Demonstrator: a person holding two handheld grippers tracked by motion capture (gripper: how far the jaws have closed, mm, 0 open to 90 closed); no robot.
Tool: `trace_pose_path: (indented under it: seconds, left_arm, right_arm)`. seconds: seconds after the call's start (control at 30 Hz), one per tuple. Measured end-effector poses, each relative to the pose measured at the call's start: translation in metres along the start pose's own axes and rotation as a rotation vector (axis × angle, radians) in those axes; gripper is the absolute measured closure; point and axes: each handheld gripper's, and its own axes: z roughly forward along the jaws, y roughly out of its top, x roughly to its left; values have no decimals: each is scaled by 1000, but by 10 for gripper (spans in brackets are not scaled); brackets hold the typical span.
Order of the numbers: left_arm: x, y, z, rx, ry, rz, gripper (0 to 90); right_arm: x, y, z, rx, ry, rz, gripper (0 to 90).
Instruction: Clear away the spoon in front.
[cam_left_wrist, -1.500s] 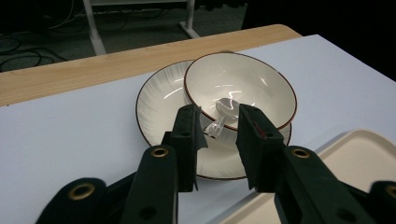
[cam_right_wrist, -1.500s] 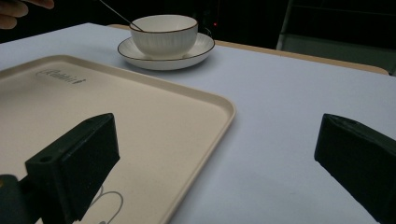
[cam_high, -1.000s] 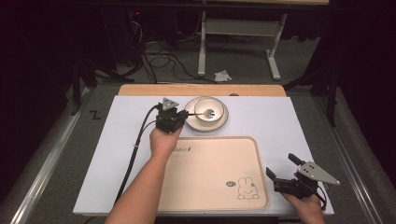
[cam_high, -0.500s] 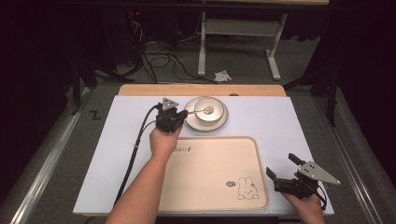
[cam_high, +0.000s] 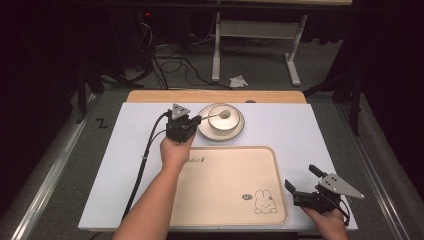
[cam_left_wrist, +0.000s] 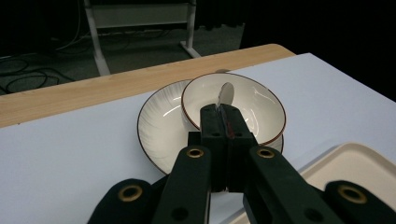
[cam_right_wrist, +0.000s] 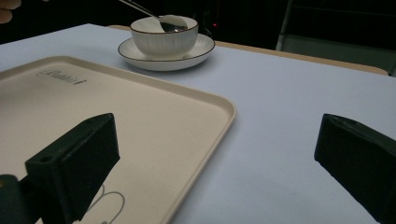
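Left gripper (cam_high: 192, 119) clamped tight on spoon (cam_left_wrist: 226, 99) handle, jaws closed right down on it; spoon's bowl end sits over the inside of the white bowl (cam_high: 223, 118), which stands on the saucer (cam_high: 207, 131) at the far side of the table (cam_high: 300, 127), just beyond the cream tray (cam_high: 225, 185). Right gripper (cam_high: 302, 187) holds at the near right corner beside the tray's edge, jaws spread wide with nothing between them, well apart from bowl and spoon.
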Motion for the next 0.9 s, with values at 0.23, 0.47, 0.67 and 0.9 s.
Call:
trace_pose_path:
  seconds: [0.23, 0.47, 0.67, 0.9]
  left_arm:
    - [-3, 2, -5, -17, -5, 8, 898]
    - [-4, 4, -16, -39, -6, 11, 898]
    - [-4, 4, -29, -60, -11, 15, 898]
    - [-1, 2, -46, -84, -6, 11, 898]
  right_arm:
    - [-1, 0, 0, -1, -1, -3, 5]
    - [-1, 1, -1, -4, -2, -2, 5]
    - [1, 1, -1, -5, -1, -5, 5]
    - [2, 1, -1, -4, -3, -7, 5]
